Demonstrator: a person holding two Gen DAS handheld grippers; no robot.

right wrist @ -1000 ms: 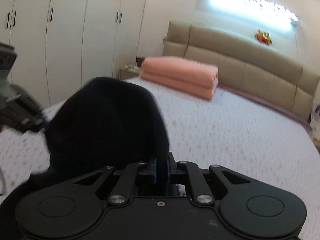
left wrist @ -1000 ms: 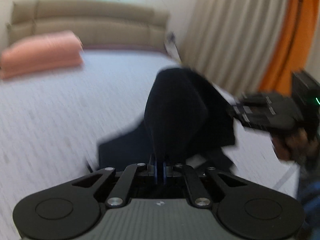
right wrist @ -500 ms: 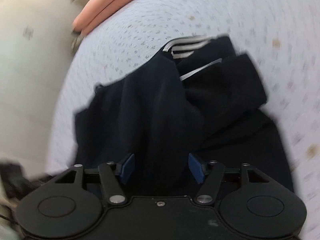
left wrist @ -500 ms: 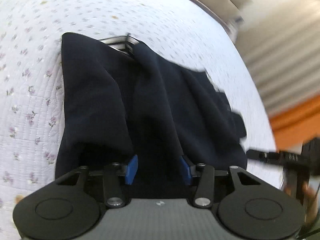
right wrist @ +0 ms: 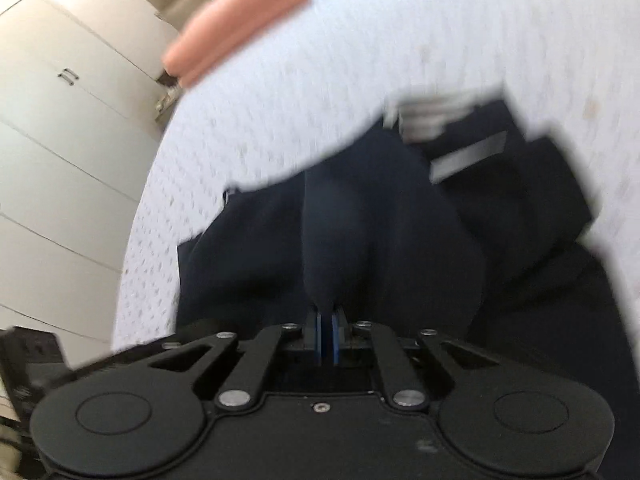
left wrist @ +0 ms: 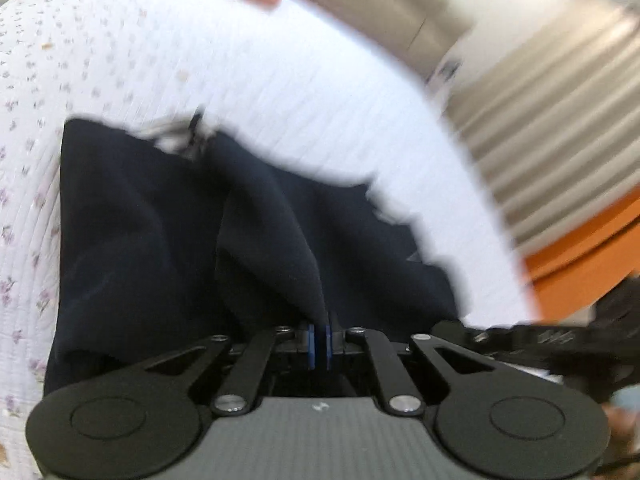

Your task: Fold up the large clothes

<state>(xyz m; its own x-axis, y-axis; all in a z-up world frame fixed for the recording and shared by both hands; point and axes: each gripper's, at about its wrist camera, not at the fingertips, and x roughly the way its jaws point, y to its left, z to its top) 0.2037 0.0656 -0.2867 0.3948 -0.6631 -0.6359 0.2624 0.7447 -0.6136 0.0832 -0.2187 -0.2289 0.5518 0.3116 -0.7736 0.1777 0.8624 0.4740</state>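
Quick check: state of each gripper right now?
Left gripper: shut on the dark navy garment.
Right gripper: shut on the same garment.

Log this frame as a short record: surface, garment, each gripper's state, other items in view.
surface: white floral quilted bedspread
garment: dark navy garment with grey stripes, lying rumpled on the bedspread
left gripper: shut, pinching a fold of the garment
right gripper: shut, pinching a fold of the garment
other: folded pink blanket, white wardrobe doors, beige pleated curtain
image quality: motion-blurred
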